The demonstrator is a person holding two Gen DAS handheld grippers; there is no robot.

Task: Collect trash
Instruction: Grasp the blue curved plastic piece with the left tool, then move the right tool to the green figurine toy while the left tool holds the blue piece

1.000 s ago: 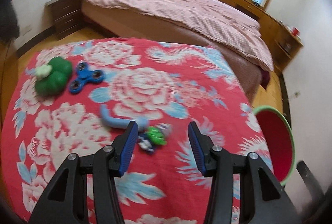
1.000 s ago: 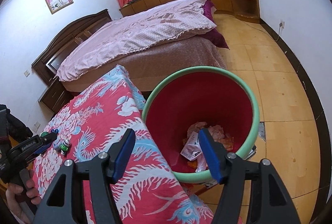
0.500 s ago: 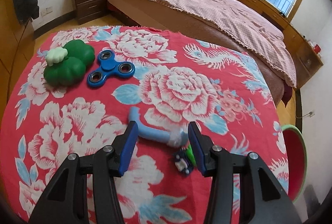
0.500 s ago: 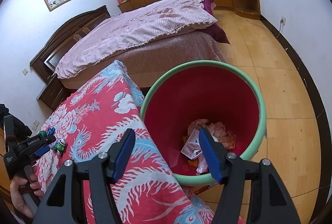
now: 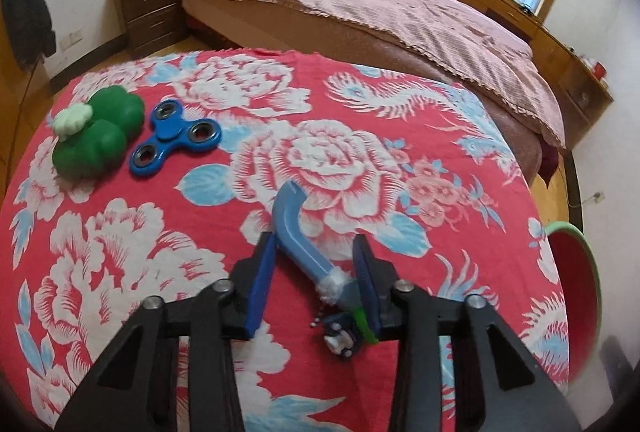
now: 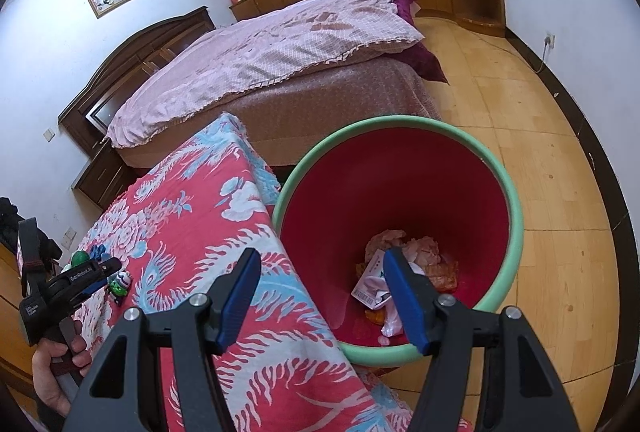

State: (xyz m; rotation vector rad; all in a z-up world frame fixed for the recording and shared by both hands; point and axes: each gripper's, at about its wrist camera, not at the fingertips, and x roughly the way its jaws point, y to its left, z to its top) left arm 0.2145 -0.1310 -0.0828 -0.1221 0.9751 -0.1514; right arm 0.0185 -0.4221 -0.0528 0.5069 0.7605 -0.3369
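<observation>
A bent light-blue tube (image 5: 296, 240) with a tape-wrapped end lies on the red floral cloth (image 5: 120, 272). My left gripper (image 5: 314, 244) is closing on it. Its left pad touches the tube by the bend and its right pad presses the wrapped end. A small green and blue toy (image 5: 344, 332) lies just under the right finger. My right gripper (image 6: 322, 260) hangs open and holds nothing, over the table edge and the red bin (image 6: 516, 216), which has crumpled trash (image 6: 400, 272) at its bottom. In the right wrist view the left gripper (image 6: 108, 268) is far left, held by a hand.
A green toy (image 5: 96, 135) and a blue fidget spinner (image 5: 176, 139) lie at the far left of the cloth. The bin (image 5: 576, 296) stands beside the table's right edge. A bed (image 5: 360, 3) and a nightstand (image 5: 148, 15) stand beyond the table.
My left gripper came down and forward over the blue tube and its jaws narrowed onto it. The tube now lies slanted between the pads. The right gripper stayed over the bin.
</observation>
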